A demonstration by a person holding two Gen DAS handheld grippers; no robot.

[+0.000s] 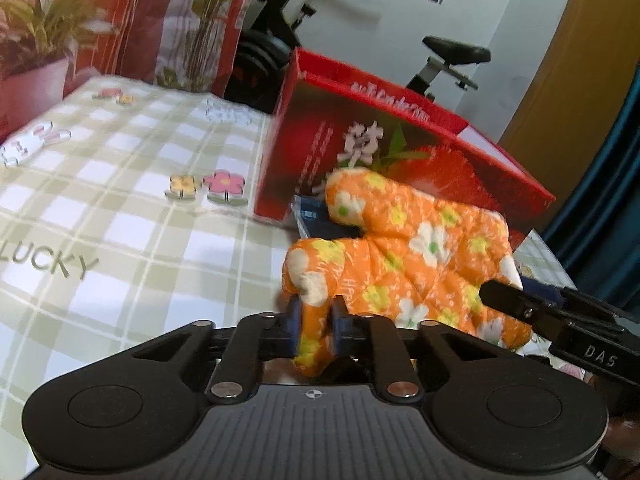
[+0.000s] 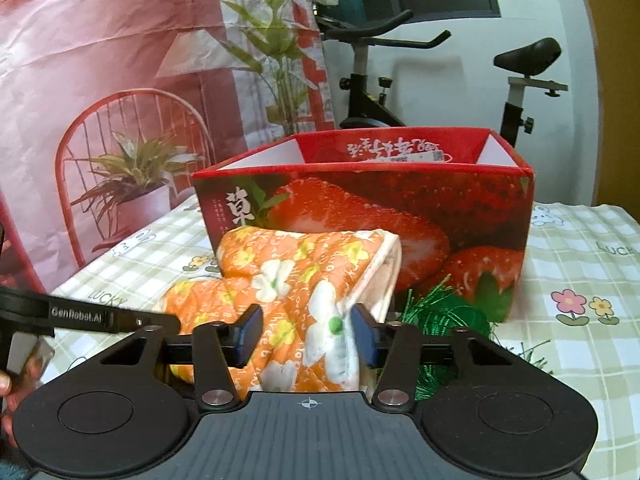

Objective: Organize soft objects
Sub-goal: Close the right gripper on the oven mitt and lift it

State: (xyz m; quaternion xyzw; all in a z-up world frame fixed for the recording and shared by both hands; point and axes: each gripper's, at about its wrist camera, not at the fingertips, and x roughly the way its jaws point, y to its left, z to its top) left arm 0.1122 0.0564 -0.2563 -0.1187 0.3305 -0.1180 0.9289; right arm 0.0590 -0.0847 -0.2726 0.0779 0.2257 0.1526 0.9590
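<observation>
An orange oven mitt with white and yellow flowers (image 1: 416,256) is held in front of the red strawberry box (image 1: 400,152). My left gripper (image 1: 316,320) is shut on the mitt's thumb end. My right gripper (image 2: 306,332) is shut on the mitt (image 2: 292,280) near its white-trimmed cuff; its black body also shows in the left wrist view (image 1: 560,320). The open-topped box (image 2: 360,208) stands just behind the mitt. The left gripper's arm shows at the left of the right wrist view (image 2: 80,314).
The table has a green-checked cloth (image 1: 120,220) with flower and rabbit prints. Green tinsel (image 2: 440,320) lies by the box's front. A dark blue item (image 1: 316,216) lies under the mitt. A red printed backdrop (image 2: 100,80) and an exercise bike (image 2: 440,80) stand behind the table.
</observation>
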